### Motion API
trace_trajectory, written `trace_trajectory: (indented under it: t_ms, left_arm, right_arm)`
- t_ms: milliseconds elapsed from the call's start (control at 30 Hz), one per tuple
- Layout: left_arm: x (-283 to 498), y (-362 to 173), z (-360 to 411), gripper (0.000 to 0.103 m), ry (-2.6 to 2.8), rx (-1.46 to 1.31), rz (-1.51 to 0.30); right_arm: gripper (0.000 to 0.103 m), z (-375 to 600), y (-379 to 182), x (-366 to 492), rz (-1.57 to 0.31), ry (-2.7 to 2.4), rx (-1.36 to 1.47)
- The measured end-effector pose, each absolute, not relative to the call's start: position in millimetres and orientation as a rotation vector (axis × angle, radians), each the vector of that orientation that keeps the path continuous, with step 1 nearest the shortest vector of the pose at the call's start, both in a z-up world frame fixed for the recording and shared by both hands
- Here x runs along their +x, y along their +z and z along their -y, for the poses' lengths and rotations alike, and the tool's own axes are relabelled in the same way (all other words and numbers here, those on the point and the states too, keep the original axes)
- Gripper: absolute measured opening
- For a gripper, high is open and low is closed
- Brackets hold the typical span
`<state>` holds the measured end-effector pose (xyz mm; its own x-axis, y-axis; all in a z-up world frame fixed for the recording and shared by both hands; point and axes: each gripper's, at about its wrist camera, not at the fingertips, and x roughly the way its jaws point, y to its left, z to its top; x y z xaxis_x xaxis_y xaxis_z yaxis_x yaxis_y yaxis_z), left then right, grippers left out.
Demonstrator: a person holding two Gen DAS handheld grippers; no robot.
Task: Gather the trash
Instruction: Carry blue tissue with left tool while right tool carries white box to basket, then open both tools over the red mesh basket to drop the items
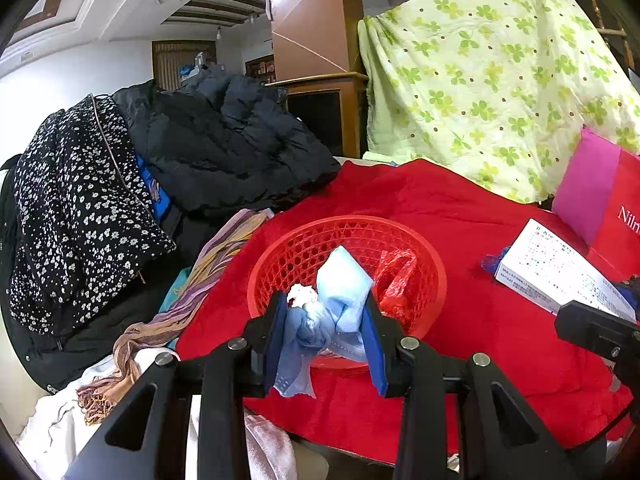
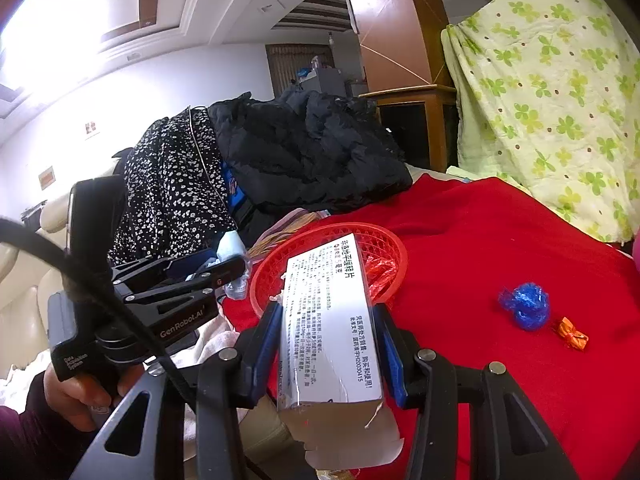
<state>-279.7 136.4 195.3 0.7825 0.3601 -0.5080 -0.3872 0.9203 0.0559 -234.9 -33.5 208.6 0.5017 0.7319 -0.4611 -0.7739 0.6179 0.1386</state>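
Spread over the surface: red blanket (image 1: 460, 240), with black jackets (image 1: 224, 148) heaped at its far left. On the blanket, red mesh basket (image 1: 280, 264), crumpled red wrapper (image 1: 394, 280) inside. Clamped in the right gripper (image 2: 326, 344): white printed box (image 2: 326, 320), far end reaching over the basket rim. Pinched in the left gripper (image 1: 324, 332) at the basket's near edge: blue face mask (image 1: 340, 300). Loose on the blanket, right of the box: blue wrapper (image 2: 524, 306), then orange candy wrapper (image 2: 570, 334).

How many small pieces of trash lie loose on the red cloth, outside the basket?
2: a blue crumpled wrapper and an orange candy wrapper just right of it, both right of the red basket. Others may be hidden behind the held box.
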Motion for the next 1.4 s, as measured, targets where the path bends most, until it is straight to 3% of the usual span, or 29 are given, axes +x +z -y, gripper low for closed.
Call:
trace_trajectory:
  t_ms: [467, 1100, 1200, 1267, 1333, 1400]
  left_arm:
    - [-282, 189, -151, 0.038, 0.429, -0.074, -0.551]
    - [-252, 187, -191, 0.039, 0.321, -0.161, -0.489]
    - [-230, 187, -197, 0.043, 0.261, -0.169, -0.476]
    - [-214, 183, -200, 0.056, 0.254, -0.154, -0.473]
    - [-203, 178, -201, 0.063, 0.288, -0.124, -0.484]
    - [-198, 173, -203, 0.063, 0.289, -0.124, -0.516]
  right_arm:
    - [0.049, 15, 208, -225, -0.541, 0.93, -0.061]
    - [0.05, -26, 211, -152, -0.573, 0.905, 0.217]
    - [0.05, -38, 207, -132, -0.583, 0.887, 0.269]
    - [0.05, -46, 200, -113, -0.613, 0.879, 0.325]
    - [0.067, -54, 189, -92, -0.673, 0.874, 0.395]
    - [0.07, -57, 179, -77, -0.722, 0.846, 0.434]
